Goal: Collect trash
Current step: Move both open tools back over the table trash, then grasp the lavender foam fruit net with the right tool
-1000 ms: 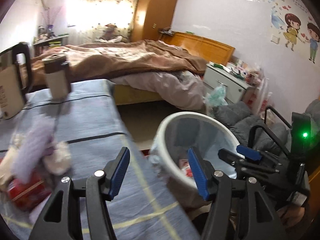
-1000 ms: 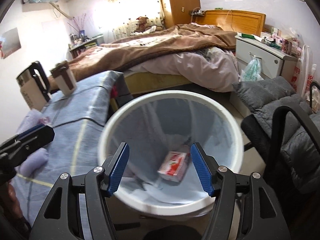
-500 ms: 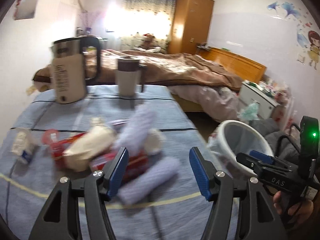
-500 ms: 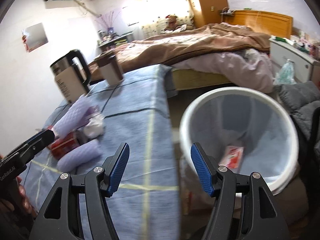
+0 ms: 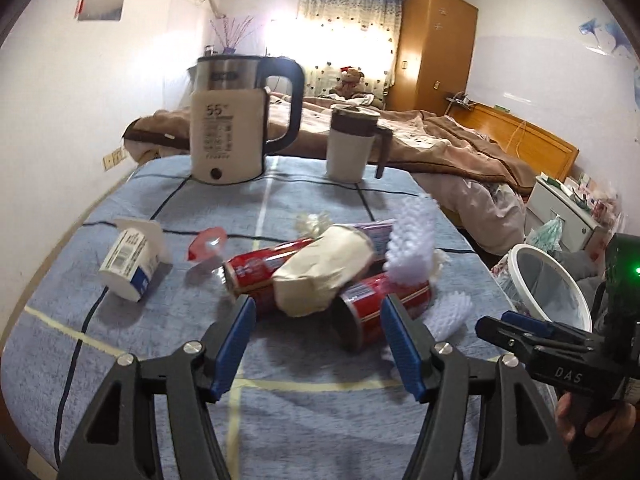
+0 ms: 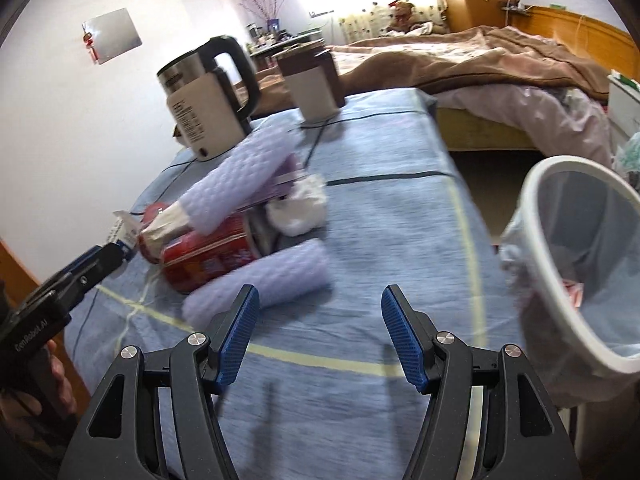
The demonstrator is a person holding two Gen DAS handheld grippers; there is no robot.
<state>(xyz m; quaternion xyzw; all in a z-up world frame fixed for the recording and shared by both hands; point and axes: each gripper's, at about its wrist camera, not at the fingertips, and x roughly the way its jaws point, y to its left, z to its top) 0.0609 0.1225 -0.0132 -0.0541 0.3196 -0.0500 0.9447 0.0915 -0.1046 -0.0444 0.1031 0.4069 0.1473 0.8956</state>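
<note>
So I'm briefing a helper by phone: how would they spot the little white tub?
On the blue-covered table, look left of the trash pile, in front of the kettle. The white tub lies tipped over alone, barcode label showing, lid peeled up.

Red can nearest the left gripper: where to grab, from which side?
Grip the red can across its round body, mid-length, coming from above and the near side. It lies on its side, open end toward the left gripper, whose jaws have just been opening, empty. Its far end sits under the white foam sleeve.

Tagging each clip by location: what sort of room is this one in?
A lived-in bedroom, most likely in a home: an unmade bed with a brown blanket, a wooden wardrobe, and a table in a blue cloth strewn with wrappers beside a trash bin.
</note>
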